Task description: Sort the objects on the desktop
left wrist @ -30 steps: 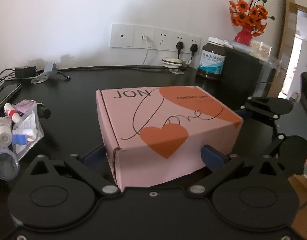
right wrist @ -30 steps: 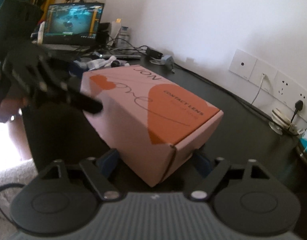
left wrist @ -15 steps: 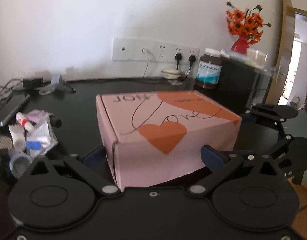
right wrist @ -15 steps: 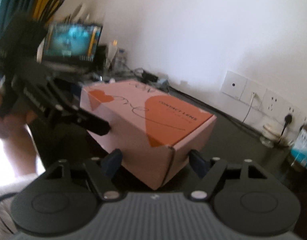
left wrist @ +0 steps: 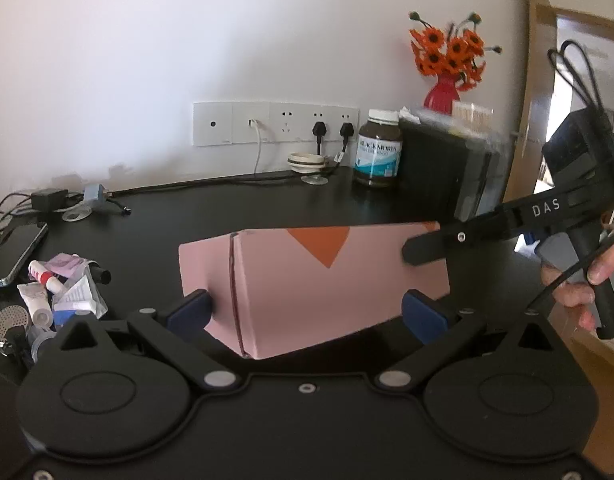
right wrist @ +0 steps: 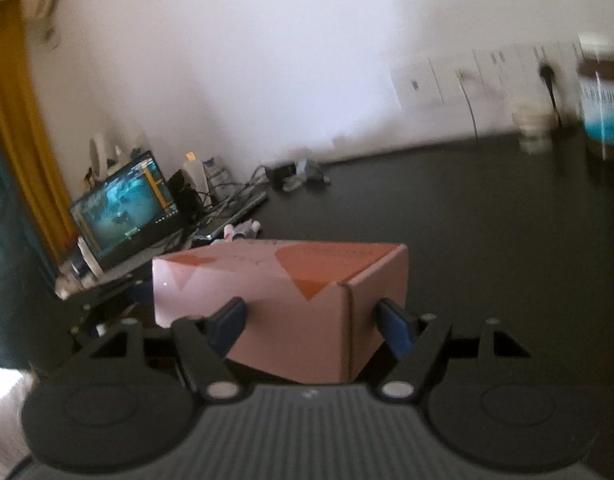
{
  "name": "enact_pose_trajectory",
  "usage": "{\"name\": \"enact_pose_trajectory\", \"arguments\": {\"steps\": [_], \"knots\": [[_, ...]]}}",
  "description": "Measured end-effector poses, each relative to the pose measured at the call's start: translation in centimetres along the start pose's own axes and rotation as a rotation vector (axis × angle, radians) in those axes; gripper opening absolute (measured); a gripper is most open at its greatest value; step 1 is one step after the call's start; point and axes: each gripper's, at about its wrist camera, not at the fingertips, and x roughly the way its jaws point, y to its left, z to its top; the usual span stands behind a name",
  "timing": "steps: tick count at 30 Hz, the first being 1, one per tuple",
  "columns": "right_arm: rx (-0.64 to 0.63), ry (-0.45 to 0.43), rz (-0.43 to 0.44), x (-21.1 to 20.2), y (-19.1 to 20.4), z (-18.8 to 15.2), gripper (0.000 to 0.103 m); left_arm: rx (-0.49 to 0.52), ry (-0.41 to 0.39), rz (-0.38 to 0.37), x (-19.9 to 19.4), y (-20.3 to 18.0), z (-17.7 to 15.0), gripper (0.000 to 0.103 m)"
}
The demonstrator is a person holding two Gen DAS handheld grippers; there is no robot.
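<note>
Gripping a pink box [left wrist: 307, 288] from two ends, both claws pinch it at once. Box: pink cardboard w/ orange heart print, raised clear of the black table [left wrist: 227, 208], tilted so one lower corner points down; dark gap shows beneath it in both wrist views.

Left claw [left wrist: 313, 312]: blue pads spread wide, one pad on each side wall of the box near its lower edge, both touching cardboard. Box fills the span btwn them.

Right claw [right wrist: 313, 322]: blue pads set on either side of a box corner, pressing the two faces; spread is moderate. In the left wrist view its black finger, marked "DAS", lies across the far upper right edge of the box. A hand [left wrist: 587, 280] wraps the handle at frame right, cable running past the fingers.

Surroundings, left wrist view:
- Pile of small tubes and sachets [left wrist: 63, 292] at table left, near the box but apart from it.
- Phone [left wrist: 15, 252] beyond that pile, at table edge.
- Brown supplement jar [left wrist: 378, 148] at the back wall, just beside a black case [left wrist: 439, 168].
- Red vase w/ orange flowers [left wrist: 447, 68] behind the case.
- Wall socket strip [left wrist: 275, 122] w/ plugs inserted.

Right wrist view: blurred; laptop [right wrist: 127, 212] w/ lit screen sits at far left of table.
</note>
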Motion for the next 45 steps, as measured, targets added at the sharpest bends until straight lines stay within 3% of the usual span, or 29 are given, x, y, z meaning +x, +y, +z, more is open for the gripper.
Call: {"name": "enact_pose_trajectory", "arguments": {"steps": [7, 13, 18, 21, 27, 30, 36, 42, 45], "knots": [[0.201, 0.123, -0.004, 1.3, -0.8, 3.7, 0.072, -0.054, 0.046, 0.015, 1.5, 1.2, 1.4, 0.102], [0.268, 0.163, -0.041, 3.3, -2.0, 6.3, 0.072, -0.131, 0.092, 0.039, 4.2, 3.2, 2.3, 0.102], [0.348, 0.226, -0.062, 5.4, -3.1, 7.4, 0.071, -0.247, 0.134, 0.006, 6.2, 6.0, 2.7, 0.102], [0.391, 0.243, -0.075, 6.4, -3.9, 7.5, 0.072, -0.239, 0.116, 0.031, 6.1, 5.9, 2.6, 0.102], [0.25, 0.179, -0.066, 5.7, -2.0, 5.7, 0.071, -0.168, 0.09, 0.065, 4.9, 4.7, 1.4, 0.102], [0.17, 0.136, -0.055, 4.6, -1.0, 4.7, 0.071, -0.163, 0.113, 0.062, 5.2, 4.3, 0.4, 0.102], [0.052, 0.099, -0.122, 4.6, -0.1, 2.1, 0.071, -0.162, 0.173, 0.068, 6.6, 3.4, -0.9, 0.102], [-0.037, 0.054, -0.144, 4.7, -0.4, 0.7, 0.071, -0.126, 0.169, 0.08, 7.0, 3.1, -1.0, 0.102], [-0.15, 0.008, -0.164, 4.6, 0.6, 0.3, 0.072, -0.111, 0.173, 0.086, 7.3, 3.2, -0.5, 0.102]]}}
